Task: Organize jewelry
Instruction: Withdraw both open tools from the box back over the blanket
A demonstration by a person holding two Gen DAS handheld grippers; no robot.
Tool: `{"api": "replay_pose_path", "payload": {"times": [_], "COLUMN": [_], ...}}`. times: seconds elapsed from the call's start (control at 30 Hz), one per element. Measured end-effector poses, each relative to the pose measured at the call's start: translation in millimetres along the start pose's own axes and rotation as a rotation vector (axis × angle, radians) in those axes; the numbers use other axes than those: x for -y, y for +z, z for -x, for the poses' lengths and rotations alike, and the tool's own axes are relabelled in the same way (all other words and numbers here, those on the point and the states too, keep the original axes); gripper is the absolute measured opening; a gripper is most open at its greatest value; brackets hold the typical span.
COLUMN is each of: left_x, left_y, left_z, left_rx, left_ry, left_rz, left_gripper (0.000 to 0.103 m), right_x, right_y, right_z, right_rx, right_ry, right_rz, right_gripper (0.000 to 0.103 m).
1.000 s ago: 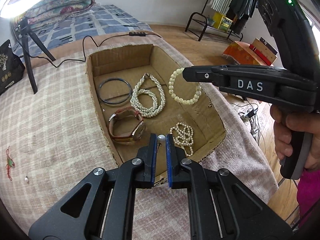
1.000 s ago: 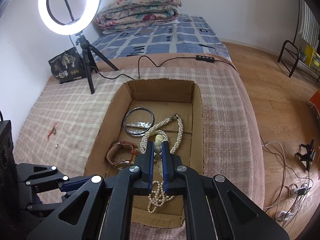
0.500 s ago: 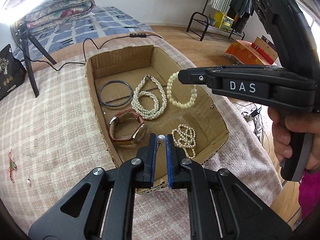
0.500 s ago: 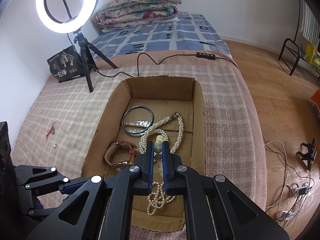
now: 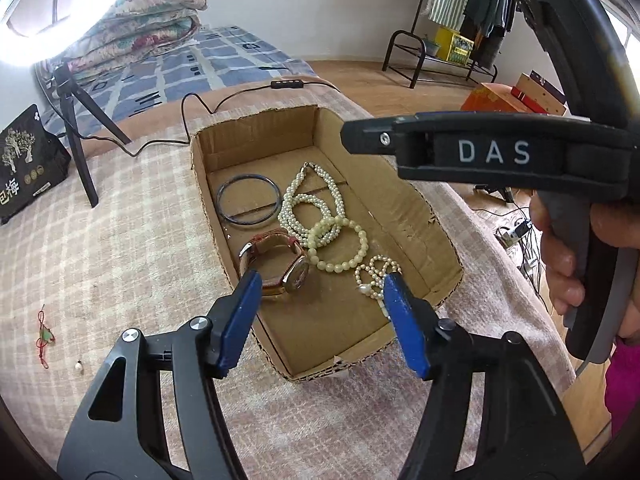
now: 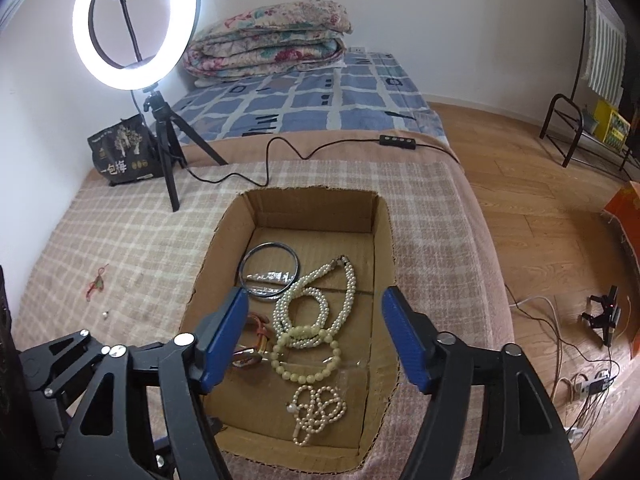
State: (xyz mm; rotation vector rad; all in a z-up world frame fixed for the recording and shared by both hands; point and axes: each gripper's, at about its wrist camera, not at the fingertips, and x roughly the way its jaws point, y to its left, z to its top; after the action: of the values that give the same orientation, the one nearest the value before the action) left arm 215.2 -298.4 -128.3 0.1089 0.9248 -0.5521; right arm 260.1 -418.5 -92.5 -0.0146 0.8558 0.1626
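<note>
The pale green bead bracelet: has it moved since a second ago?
Yes. The bead bracelet was pinched in the right gripper above the cardboard box; now it lies on the box floor, overlapping the pearl necklace, jaws open.

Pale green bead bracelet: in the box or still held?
In the box. The bead bracelet lies on the cardboard box floor, overlapping the pearl necklace; the right gripper is open above it, holding nothing.
</note>
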Motion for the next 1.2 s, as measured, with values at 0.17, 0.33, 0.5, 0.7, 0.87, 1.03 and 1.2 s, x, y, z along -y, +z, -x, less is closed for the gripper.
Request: {"api": "replay_pose_path", "payload": {"times": [0.17, 0.33, 0.5, 0.7, 0.87, 1.03, 1.2], "left_x": [1, -1, -8, -20, -37, -61, -93], "left_y": [-1, -1, -3, -8, -13, -20, -29], "left_z": [5, 11, 22, 43, 67, 92, 115], "left_rx": [0.004, 0.010, 0.021, 0.040, 0.065, 0.088, 0.103], "left_ry": [0.007, 0.016, 0.021, 0.037, 0.056, 0.089, 0.116], "left_rz": [-0.004, -0.004, 0.002, 0.012, 0.021, 0.025, 0.053], "left_gripper": [0.066, 0.066, 0.066, 0.066, 0.066, 0.066, 0.066], "right_x": [-2, -4, -8, -17, -28, -44, -61], "right_y": [2, 2, 2, 4, 5, 3, -1], "right_z": [2, 4, 14, 32, 49, 66, 83], "right_rx": [-0.006, -0.003, 0.015, 0.038, 0.062, 0.082, 0.100], "right_ry": [-0.002, -0.009, -0.016, -0.037, -0.050, -0.054, -0.042], "right_rz": [-0.003, -0.004, -0.012, -0.002, 0.005, 0.023, 0.040], "right_gripper": [0.074, 0.074, 0.075, 0.075, 0.075, 0.075, 0.075]}}
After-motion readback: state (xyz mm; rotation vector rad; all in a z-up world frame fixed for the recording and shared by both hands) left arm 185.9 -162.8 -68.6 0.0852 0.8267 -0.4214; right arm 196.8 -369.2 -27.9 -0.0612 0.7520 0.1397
